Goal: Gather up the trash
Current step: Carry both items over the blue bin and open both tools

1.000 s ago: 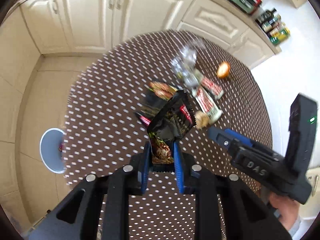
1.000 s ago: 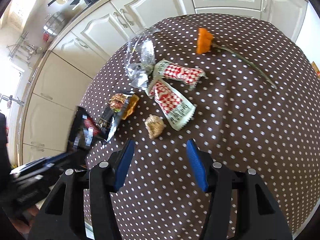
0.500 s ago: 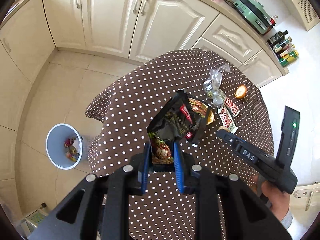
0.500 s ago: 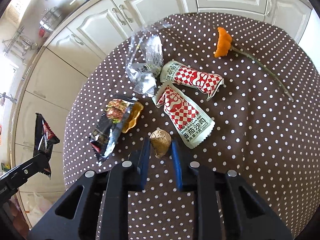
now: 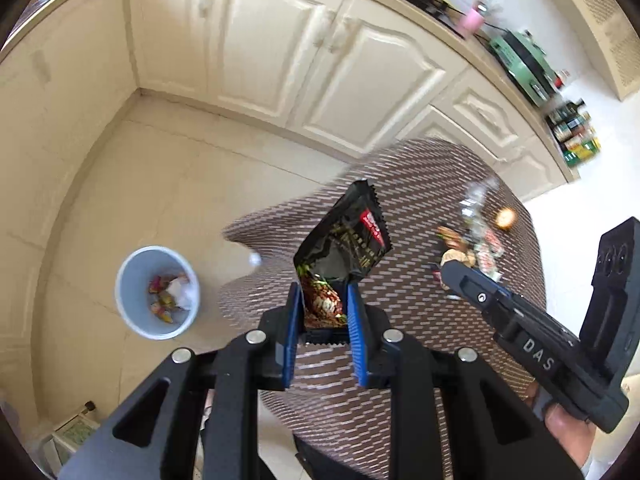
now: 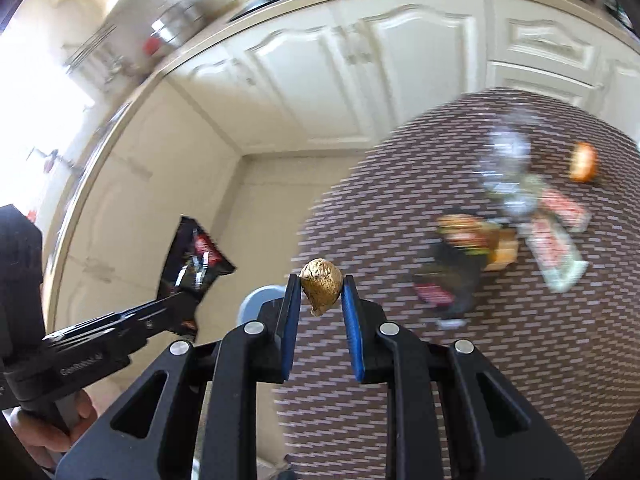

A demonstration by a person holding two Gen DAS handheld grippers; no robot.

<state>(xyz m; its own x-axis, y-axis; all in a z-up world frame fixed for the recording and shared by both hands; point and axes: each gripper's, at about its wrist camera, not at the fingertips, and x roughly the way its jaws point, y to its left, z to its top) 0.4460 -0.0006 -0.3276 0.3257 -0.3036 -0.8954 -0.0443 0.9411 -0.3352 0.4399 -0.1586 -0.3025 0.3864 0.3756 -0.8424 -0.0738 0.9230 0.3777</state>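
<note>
My left gripper (image 5: 323,300) is shut on a black snack wrapper (image 5: 348,240), held in the air above the edge of the brown dotted table (image 5: 400,184). Left of it on the floor stands a pale blue trash bin (image 5: 132,312) with wrappers inside. My right gripper (image 6: 321,292) is shut on a crumpled golden-brown ball of trash (image 6: 321,285), lifted clear of the table (image 6: 400,184). In the right wrist view the left gripper (image 6: 188,300) shows at the left with the black wrapper (image 6: 196,256), and the bin (image 6: 260,298) peeks out behind my fingers.
Several wrappers lie blurred on the table: a dark packet (image 6: 460,256), red-and-white sachets (image 6: 556,240), a clear bag (image 6: 508,164) and an orange flower (image 6: 583,162). Cream cabinets (image 5: 280,52) line the far wall. A tiled floor (image 5: 152,184) surrounds the bin.
The right gripper closed on the golden ball and lifted it off the table. Both grippers swung left away from the pile toward the table edge, bringing the bin closer in view.
</note>
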